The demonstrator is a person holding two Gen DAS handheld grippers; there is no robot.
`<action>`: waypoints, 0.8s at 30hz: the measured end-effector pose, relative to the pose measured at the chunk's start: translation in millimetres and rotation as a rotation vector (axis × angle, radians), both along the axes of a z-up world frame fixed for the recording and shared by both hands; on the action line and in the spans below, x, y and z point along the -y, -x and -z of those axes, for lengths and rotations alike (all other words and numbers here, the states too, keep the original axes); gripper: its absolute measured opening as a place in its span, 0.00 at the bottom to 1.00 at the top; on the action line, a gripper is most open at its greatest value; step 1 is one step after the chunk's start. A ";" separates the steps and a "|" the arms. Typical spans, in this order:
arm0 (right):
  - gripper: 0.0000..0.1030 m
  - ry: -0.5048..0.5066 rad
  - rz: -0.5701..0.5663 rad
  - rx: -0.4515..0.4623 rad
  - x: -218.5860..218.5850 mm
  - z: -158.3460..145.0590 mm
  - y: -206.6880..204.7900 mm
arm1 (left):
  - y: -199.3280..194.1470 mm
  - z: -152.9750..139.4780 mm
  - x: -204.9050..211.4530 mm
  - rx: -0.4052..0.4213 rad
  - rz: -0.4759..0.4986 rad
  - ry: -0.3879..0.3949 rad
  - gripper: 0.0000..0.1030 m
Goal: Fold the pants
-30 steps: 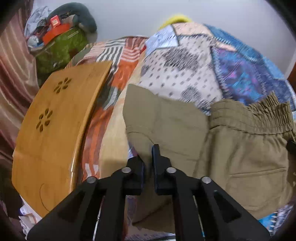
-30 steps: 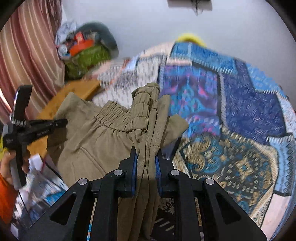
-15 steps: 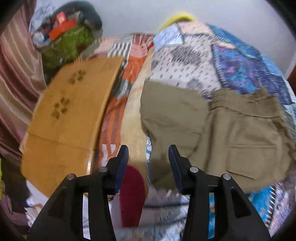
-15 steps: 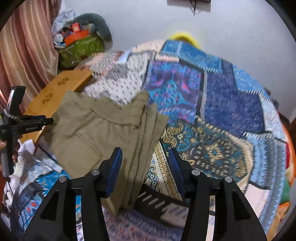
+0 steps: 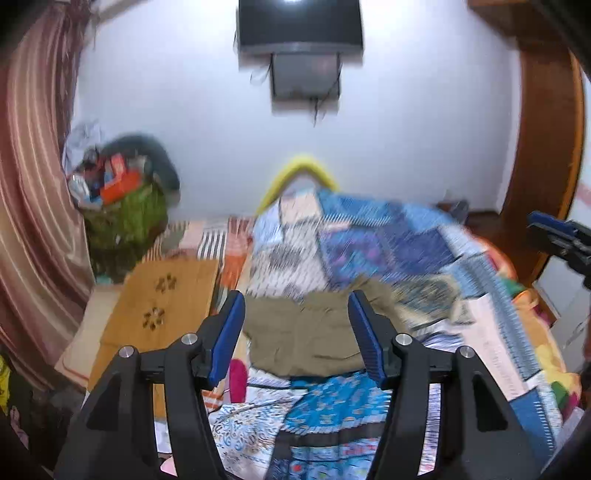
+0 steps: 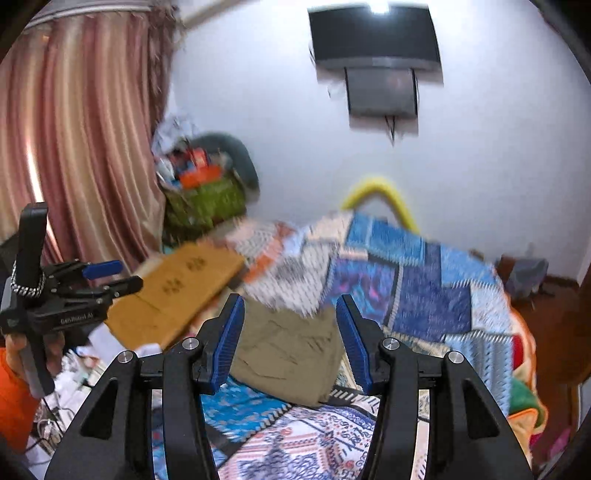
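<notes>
The khaki pants (image 5: 303, 339) lie folded into a compact bundle on the patchwork quilt (image 5: 388, 251); they also show in the right wrist view (image 6: 288, 354). My left gripper (image 5: 297, 328) is open and empty, raised well back from the pants. My right gripper (image 6: 290, 332) is open and empty, also held back above the bed. The left gripper shows in the right wrist view (image 6: 110, 275) at the far left. The right gripper's tip shows at the right edge of the left wrist view (image 5: 557, 240).
A wooden lap table (image 5: 159, 306) lies left of the pants on the bed. A green bag with clutter (image 5: 125, 210) stands in the far left corner by striped curtains (image 6: 74, 147). A wall-mounted screen (image 5: 299, 26) hangs above. A wooden door frame (image 5: 546, 147) is at right.
Both grippers let go of the pants, opened wide, and pulled back and up from the bed. The pants now rest folded on the quilt.
</notes>
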State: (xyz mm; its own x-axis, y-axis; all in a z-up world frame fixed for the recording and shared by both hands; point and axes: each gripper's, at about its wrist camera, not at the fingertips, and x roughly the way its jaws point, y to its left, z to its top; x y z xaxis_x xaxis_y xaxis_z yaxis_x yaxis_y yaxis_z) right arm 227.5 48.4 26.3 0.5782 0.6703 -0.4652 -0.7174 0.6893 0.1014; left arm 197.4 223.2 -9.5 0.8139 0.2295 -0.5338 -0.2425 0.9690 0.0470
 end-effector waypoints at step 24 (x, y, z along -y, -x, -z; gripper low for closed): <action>0.74 -0.190 0.021 0.319 71.1 -30.4 204.1 | 222.3 -40.7 126.9 0.416 0.007 -0.120 0.98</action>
